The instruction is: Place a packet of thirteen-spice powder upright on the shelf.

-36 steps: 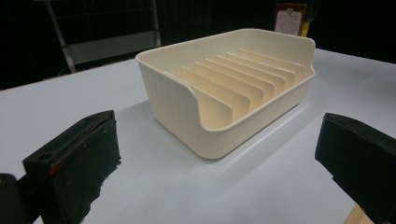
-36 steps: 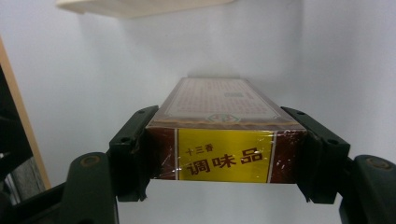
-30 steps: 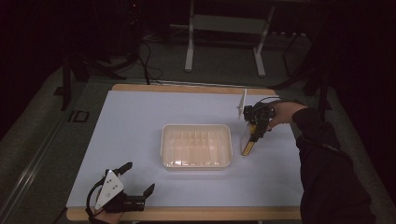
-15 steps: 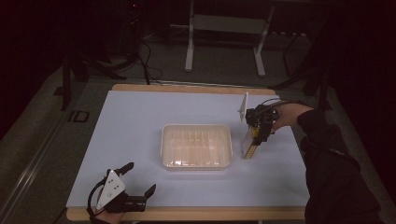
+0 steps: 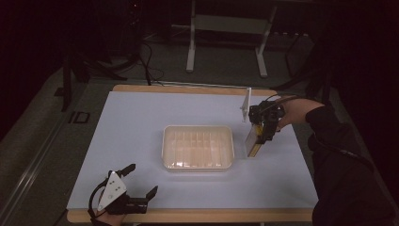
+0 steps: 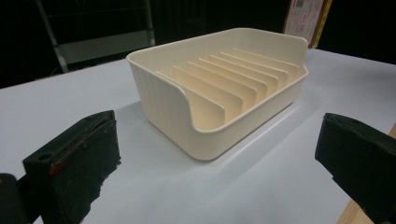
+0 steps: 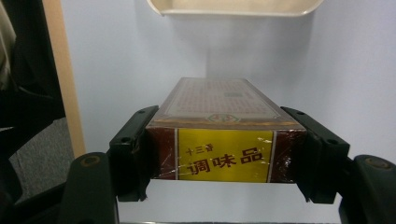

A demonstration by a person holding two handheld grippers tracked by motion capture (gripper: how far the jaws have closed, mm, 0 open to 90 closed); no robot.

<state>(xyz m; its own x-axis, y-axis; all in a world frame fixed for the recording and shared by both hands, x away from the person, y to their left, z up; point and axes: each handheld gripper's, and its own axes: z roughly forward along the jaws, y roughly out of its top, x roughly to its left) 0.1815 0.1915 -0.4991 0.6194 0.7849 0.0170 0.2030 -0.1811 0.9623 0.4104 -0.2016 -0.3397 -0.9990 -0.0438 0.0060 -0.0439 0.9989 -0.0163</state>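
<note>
Yellow-and-maroon seasoning box: you are clamping it in the right tool, hanging beside the cream ribbed plastic tray; slotting is pending. Left tool is idling, spread apart.

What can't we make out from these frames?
- Seasoning box: right gripper view, far end hidden by its own length; whether it touches the table can't be told.
- Same box, high view: label too small to read.
- Slotted tray: left gripper view, far wall hides what lies behind it.
</note>
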